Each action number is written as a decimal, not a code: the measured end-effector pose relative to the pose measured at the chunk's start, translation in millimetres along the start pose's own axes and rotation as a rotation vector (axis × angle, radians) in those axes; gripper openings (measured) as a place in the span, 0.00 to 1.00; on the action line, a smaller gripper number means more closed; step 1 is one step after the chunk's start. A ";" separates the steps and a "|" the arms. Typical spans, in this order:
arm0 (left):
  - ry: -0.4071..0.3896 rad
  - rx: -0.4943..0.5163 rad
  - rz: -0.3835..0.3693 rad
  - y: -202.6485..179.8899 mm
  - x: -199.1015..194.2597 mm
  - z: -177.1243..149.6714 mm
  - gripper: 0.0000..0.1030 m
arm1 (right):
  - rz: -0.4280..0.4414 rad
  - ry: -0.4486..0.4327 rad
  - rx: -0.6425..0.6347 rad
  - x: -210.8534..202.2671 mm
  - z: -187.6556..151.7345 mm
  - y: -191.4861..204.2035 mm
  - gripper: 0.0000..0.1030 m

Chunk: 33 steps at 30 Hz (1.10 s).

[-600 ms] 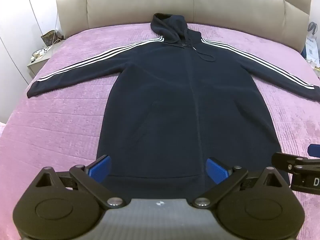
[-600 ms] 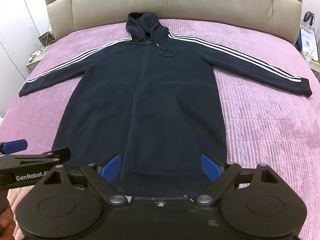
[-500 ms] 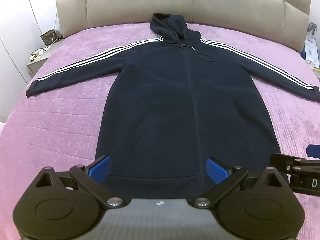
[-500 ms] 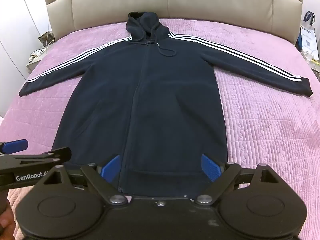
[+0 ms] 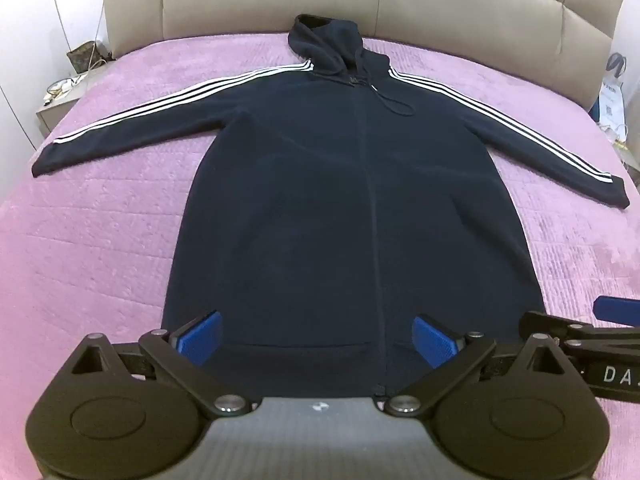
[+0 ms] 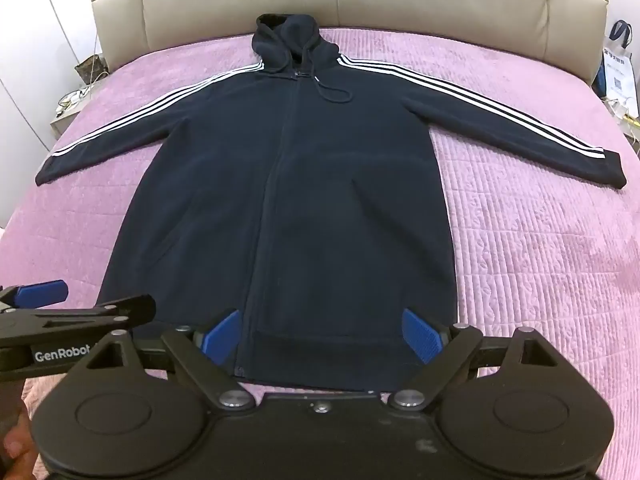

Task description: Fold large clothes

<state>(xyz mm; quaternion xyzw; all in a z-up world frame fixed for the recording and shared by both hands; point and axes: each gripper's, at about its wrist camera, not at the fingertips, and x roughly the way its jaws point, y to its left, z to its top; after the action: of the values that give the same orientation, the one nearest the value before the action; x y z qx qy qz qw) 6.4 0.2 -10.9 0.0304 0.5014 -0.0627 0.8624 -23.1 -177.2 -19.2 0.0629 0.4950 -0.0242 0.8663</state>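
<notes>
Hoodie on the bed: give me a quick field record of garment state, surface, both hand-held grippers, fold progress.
garment: long navy hoodie, white stripes on its sleeves, zipped
layout: flat, front up, both sleeves spread out, hood toward the headboard
surface: pink quilted bedspread
left hand-held gripper: open, above the hem, holding nothing
right hand-held gripper: open, above the hem, holding nothing
fold progress: none visible
</notes>
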 end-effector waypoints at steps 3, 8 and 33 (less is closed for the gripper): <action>0.003 0.003 0.006 -1.6 0.1 -0.7 0.99 | 0.000 0.000 -0.007 0.7 -0.2 1.7 0.99; 0.009 -0.004 -0.005 -0.4 3.7 -2.7 0.99 | 0.004 0.002 -0.014 2.5 -1.1 2.0 0.99; 0.021 0.000 -0.024 1.6 7.8 -5.0 0.99 | 0.012 0.006 -0.042 -1.6 0.0 7.5 0.99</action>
<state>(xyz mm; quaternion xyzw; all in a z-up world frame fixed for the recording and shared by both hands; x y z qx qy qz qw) 6.1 1.8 -20.2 0.0252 0.5107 -0.0726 0.8563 -23.1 -169.7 -17.2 0.0479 0.4977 -0.0086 0.8660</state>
